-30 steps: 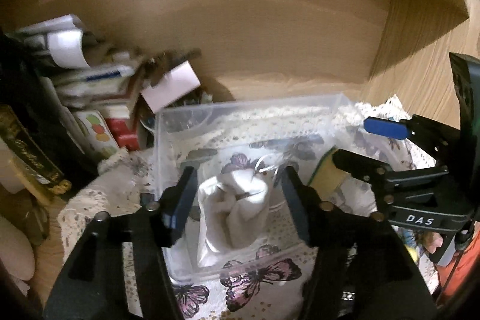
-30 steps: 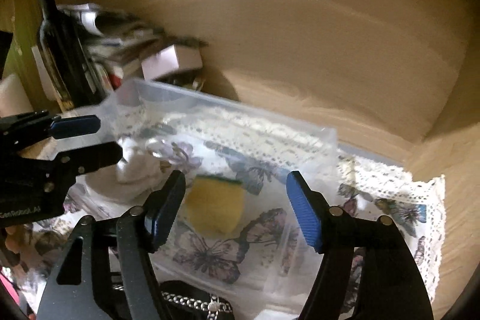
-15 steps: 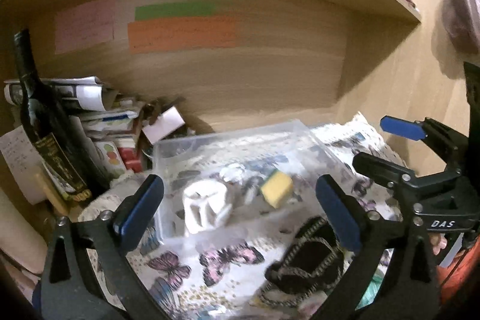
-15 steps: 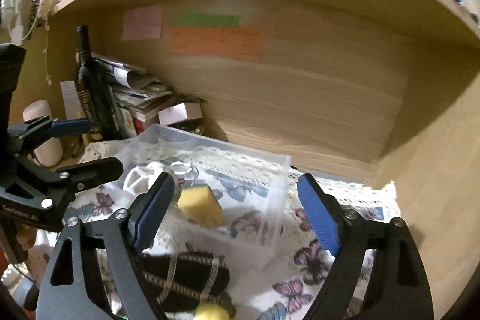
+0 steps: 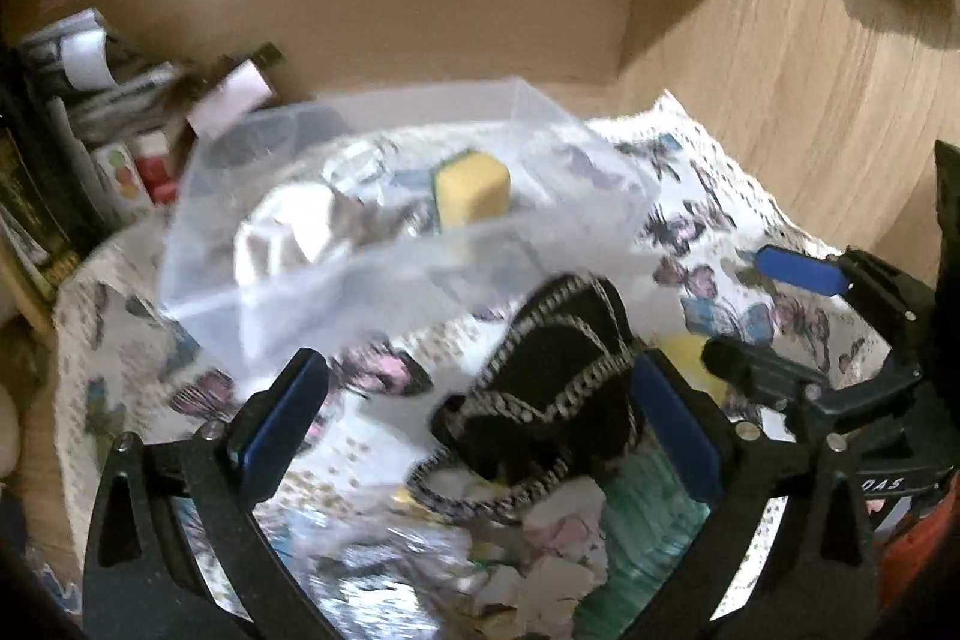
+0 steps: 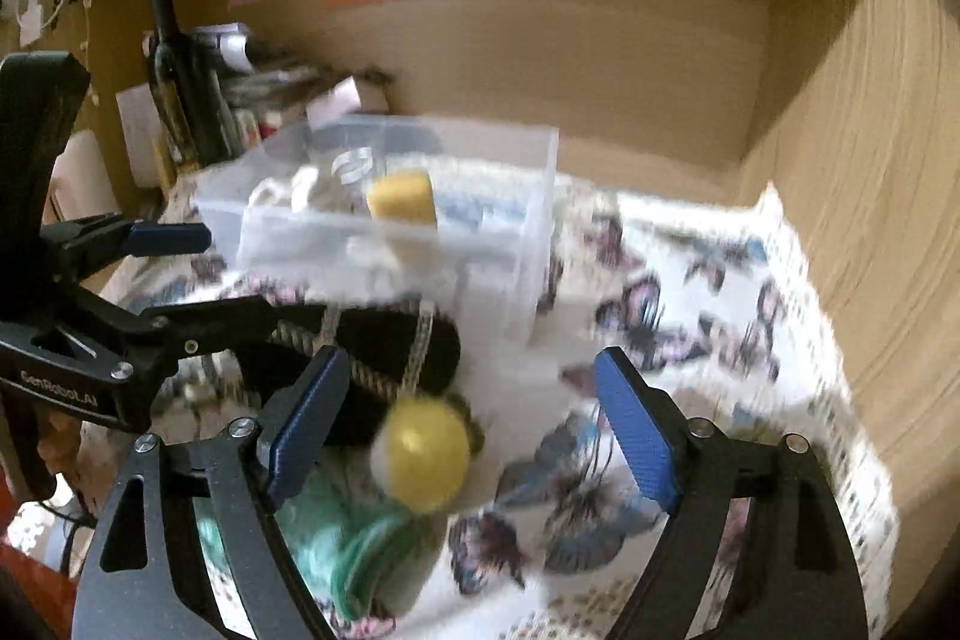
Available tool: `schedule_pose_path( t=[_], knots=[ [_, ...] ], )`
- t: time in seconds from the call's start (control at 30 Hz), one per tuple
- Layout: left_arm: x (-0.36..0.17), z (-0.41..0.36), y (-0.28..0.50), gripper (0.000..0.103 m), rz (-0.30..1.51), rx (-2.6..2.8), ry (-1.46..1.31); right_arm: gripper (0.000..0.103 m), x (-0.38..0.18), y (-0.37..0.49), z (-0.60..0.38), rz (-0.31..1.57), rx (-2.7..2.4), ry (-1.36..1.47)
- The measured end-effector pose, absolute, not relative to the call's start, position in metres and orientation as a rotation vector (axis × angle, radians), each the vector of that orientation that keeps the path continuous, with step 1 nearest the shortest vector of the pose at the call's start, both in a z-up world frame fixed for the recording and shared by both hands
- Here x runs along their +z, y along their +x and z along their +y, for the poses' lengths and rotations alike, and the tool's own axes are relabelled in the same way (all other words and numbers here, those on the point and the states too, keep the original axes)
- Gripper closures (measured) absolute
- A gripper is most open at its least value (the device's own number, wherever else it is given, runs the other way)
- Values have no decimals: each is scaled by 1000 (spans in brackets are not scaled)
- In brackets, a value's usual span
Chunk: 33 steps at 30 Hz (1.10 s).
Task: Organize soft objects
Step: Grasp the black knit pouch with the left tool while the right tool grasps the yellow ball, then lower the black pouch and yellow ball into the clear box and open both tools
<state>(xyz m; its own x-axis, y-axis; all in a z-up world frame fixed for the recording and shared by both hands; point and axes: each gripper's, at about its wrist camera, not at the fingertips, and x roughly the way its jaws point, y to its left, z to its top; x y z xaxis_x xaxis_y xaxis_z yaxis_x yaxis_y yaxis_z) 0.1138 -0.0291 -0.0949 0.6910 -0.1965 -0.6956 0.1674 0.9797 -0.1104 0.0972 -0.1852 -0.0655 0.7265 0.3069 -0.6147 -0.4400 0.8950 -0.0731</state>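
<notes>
Left gripper point(image 5: 480, 424) hangs wide open, nothing between its blue pads, right over the black trimmed fabric piece point(image 5: 552, 376) lying on the butterfly tablecloth point(image 5: 714, 202). Right gripper point(image 6: 474, 424) gapes open too, empty, with a yellow ball point(image 6: 423, 451) just below on green cloth point(image 6: 336, 538). Beyond both, the clear plastic bin point(image 5: 360, 280) holds a yellow sponge point(image 5: 471, 187) and a white bundle point(image 5: 282, 232). Wooden shelf wall point(image 6: 600, 58) behind.

Open passage: butterfly-print cloth point(image 6: 708, 316) right of clear plastic bin point(image 6: 516, 196), up to wooden side wall point(image 6: 864, 172). Obstructions: bottle point(image 6: 174, 76) and stacked papers point(image 5: 102, 82) left; black slipper point(image 5: 558, 376), yellow ball point(image 6: 423, 451) near front.
</notes>
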Motion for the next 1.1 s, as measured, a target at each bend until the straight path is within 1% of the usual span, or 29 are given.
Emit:
schedule_pose_path(
  t=[0.07, 0.13, 0.2, 0.23, 0.27, 0.3, 0.33, 0.37, 0.4, 0.43, 0.47, 0.5, 0.6, 1.1],
  knots=[
    [-100, -33, 114, 2, 795, -213, -44, 22, -73, 96, -188, 662, 420, -210],
    [-103, -36, 114, 10, 804, -224, -41, 26, -79, 93, -188, 682, 427, -200],
    [-108, -39, 117, 25, 829, -249, -39, 28, -84, 94, -188, 704, 438, -189],
    [-110, -40, 118, 28, 838, -260, -42, 33, -86, 94, -187, 712, 442, -186],
    [-112, -41, 119, 34, 842, -263, -47, 36, -90, 93, -186, 721, 447, -183],
    [-113, -42, 119, 43, 844, -268, -49, 44, -92, 94, -185, 728, 452, -182],
    [-114, -42, 119, 47, 844, -271, -49, 53, -94, 94, -184, 736, 458, -182],
    [-113, -42, 119, 56, 842, -270, -45, 57, -97, 94, -183, 748, 465, -184],
    [-112, -41, 119, 66, 838, -271, -42, 64, -99, 94, -182, 755, 469, -186],
    [-111, -41, 118, 71, 836, -275, -43, 69, -101, 94, -181, 760, 474, -185],
    [-110, -39, 118, 77, 836, -280, -48, 69, -102, 94, -181, 766, 486, -180],
    [-109, -39, 118, 81, 834, -285, -53, 69, -101, 94, -181, 763, 489, -174],
    [-99, -35, 113, 86, 802, -273, -44, 69, -94, 94, -184, 726, 456, -158],
    [-18, 4, 92, 86, 567, -224, -79, 69, -42, 101, -183, 549, 445, -135]
  ],
)
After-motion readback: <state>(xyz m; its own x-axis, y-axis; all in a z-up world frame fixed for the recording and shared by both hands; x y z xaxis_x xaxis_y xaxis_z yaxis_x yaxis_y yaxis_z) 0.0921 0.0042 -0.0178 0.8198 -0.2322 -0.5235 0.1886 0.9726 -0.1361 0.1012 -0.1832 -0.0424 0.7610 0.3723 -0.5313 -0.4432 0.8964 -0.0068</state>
